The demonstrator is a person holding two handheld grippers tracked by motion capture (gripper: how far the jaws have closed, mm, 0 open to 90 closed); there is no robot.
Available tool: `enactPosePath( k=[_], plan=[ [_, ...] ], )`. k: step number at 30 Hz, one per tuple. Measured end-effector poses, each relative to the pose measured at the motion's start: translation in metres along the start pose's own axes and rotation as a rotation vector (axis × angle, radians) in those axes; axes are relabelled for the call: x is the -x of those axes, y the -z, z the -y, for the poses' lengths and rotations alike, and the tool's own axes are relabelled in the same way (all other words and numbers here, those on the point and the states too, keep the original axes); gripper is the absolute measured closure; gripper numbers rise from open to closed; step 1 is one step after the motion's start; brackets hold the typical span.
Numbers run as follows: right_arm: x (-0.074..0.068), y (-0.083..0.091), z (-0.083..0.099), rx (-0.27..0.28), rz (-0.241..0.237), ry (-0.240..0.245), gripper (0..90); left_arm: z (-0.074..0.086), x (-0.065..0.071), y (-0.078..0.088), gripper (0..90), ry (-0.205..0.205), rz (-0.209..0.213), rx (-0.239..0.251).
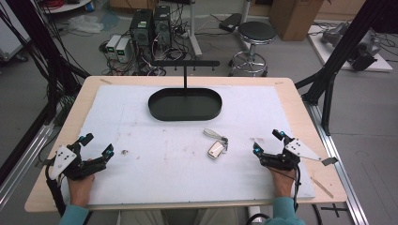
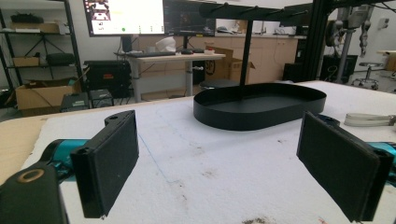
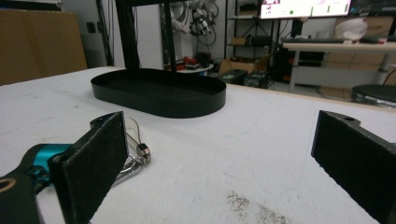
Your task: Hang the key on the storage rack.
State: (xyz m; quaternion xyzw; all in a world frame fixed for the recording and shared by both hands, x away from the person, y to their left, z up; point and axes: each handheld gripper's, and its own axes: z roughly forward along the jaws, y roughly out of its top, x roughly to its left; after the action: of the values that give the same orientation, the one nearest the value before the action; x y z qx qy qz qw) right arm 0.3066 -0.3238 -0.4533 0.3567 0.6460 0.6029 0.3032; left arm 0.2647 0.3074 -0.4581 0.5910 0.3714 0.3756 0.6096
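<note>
Both hands sit at the near edge of the table (image 1: 56, 140), and nothing is in play yet. Over on the left, the left gripper (image 1: 97, 144) rests low on the white mat (image 1: 155, 173), jaws spread wide with only bare mat between them; its own view looks straight out at the tray (image 2: 261, 108). Just beyond it lies a small speck of something (image 1: 125, 152) (too tiny to tell what).

Moving to the middle: the black oval tray, with a T-shaped stand (image 1: 185, 65) rising from its far side, sits at the back of the mat, and nothing visible is in it. In front of it, a little right of centre, lies the keyring (image 1: 216, 146), a metal tag with a clasp and a pale strap, flat on the mat and well apart from the tray.

Now the right side: the right gripper (image 1: 267, 142) is also down on the mat, jaws fully wide and holding nothing. It is the nearer of the two to the keyring, and in its own view the metal clasp peeks out just behind the left-hand jaw (image 3: 140, 156).

So I'd call this the very start, the reach not yet begun. Next move, by my reading: the right gripper swings toward the keyring, straddles the tag and closes. It's flat and low, so the jaws will need to come down close to the mat, and the strap may dangle on the lift.
</note>
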Motion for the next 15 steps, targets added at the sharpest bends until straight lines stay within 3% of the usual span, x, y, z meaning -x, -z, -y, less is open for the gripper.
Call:
enactPosePath(
  k=[7,15],
  plan=[
    [0.004,-0.001,-0.014,-0.016,-0.014,-0.009,3.3,0.000,0.000,0.000,13.2,0.005,-0.002,0.002],
    [0.001,-0.023,-0.056,-0.117,-0.123,0.062,3.3,0.000,0.000,0.000,13.2,0.007,0.000,0.000]
  ],
)
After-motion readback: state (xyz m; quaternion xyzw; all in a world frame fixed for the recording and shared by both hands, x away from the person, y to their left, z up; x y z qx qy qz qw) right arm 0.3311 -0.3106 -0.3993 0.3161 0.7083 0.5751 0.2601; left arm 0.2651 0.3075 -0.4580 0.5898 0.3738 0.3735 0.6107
